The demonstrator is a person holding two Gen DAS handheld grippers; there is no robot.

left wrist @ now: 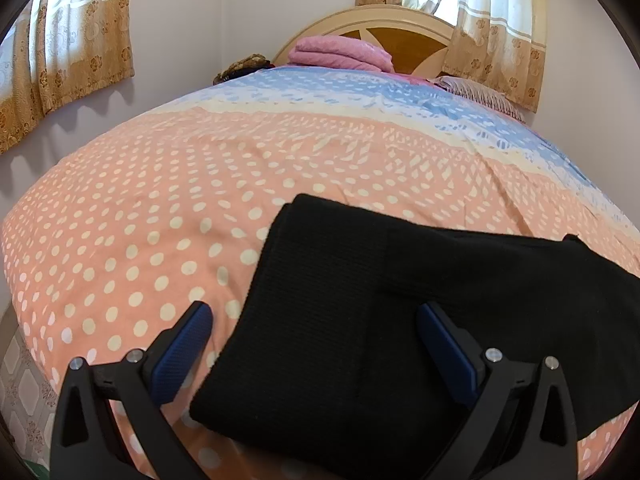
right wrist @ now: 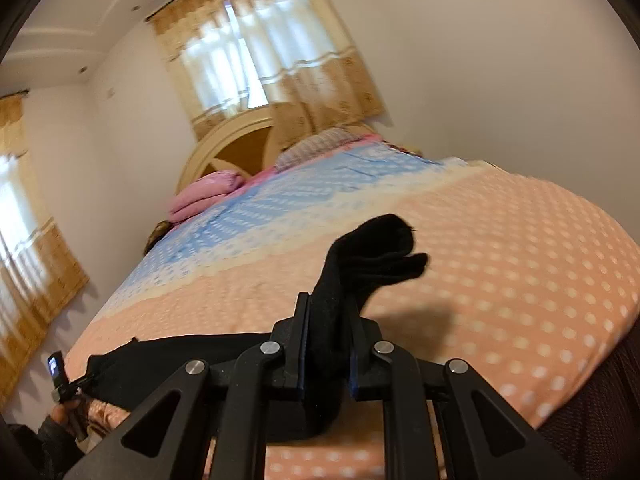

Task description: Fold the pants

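Note:
Black pants [left wrist: 360,304] lie partly folded on the polka-dot bedspread [left wrist: 140,216]. In the left wrist view my left gripper [left wrist: 316,320] is open, its blue pads [left wrist: 188,344] straddling the near left edge of the pants, one finger over the bedspread, one over the fabric. In the right wrist view my right gripper [right wrist: 326,340] is shut on a bunched end of the pants [right wrist: 372,256], lifted above the bed; the rest of the pants [right wrist: 180,360] trails left along the bed.
A folded pink blanket [left wrist: 340,54] and a pillow [left wrist: 476,92] lie by the headboard [left wrist: 400,36]. Curtained windows [left wrist: 68,48] flank the bed. The left hand and gripper handle [right wrist: 60,396] show at the lower left of the right wrist view.

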